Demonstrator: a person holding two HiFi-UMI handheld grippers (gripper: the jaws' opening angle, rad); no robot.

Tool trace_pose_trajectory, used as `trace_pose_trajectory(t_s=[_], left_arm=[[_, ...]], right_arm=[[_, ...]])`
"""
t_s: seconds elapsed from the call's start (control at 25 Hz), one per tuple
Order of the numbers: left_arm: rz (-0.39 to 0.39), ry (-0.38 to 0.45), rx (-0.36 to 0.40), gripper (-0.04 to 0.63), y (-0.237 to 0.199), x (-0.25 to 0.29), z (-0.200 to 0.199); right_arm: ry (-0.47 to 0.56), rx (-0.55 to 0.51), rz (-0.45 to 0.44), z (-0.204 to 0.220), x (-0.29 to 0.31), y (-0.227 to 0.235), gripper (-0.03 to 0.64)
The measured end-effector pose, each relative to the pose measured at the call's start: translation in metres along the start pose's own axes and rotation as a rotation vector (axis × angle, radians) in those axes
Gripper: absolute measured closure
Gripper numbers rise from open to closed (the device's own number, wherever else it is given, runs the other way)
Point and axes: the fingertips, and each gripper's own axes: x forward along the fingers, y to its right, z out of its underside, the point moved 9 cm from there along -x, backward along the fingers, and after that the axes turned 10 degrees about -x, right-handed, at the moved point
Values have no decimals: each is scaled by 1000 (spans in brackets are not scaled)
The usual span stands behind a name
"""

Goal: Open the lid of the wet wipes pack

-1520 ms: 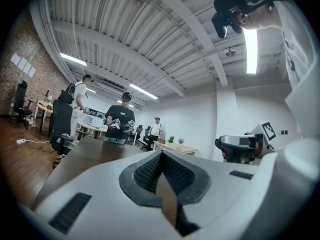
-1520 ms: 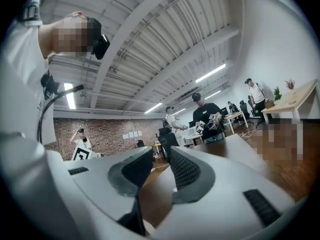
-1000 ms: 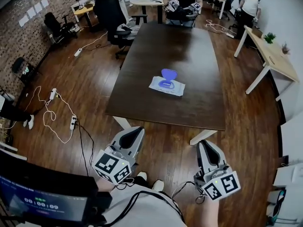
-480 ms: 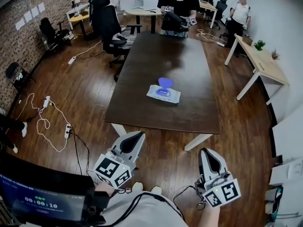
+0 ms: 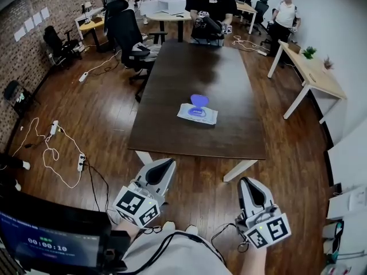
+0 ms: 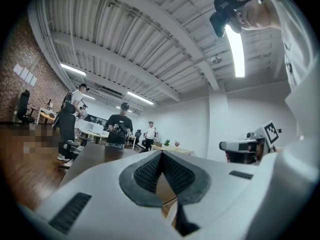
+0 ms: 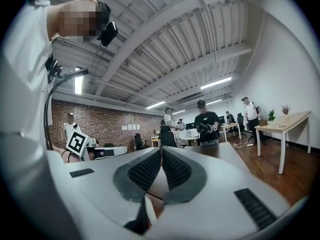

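Dark wood table [image 5: 200,79] w/ wipes pack [image 5: 197,113], brick wall [image 5: 23,50]

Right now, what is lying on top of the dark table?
A wet wipes pack lies near the middle of the dark table, its blue lid raised open. What is under the lid is too small to tell, and the pack hides the tabletop beneath.

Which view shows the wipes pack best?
The head view: the wipes pack lies in full sight on the table, its blue lid raised. Neither gripper view shows the pack; both look level over the table past their own shut jaws.
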Motion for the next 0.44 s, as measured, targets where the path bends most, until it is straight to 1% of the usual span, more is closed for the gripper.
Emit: trace_pose_trajectory(t_s=[0.16, 0.44], left_arm=[[13, 4, -2, 598, -1, 0, -3], [26, 9, -6, 598, -15, -3, 8]], right_arm=[[-4, -4, 9, -4, 1, -2, 597], [-13, -12, 9, 3, 7, -9, 597]])
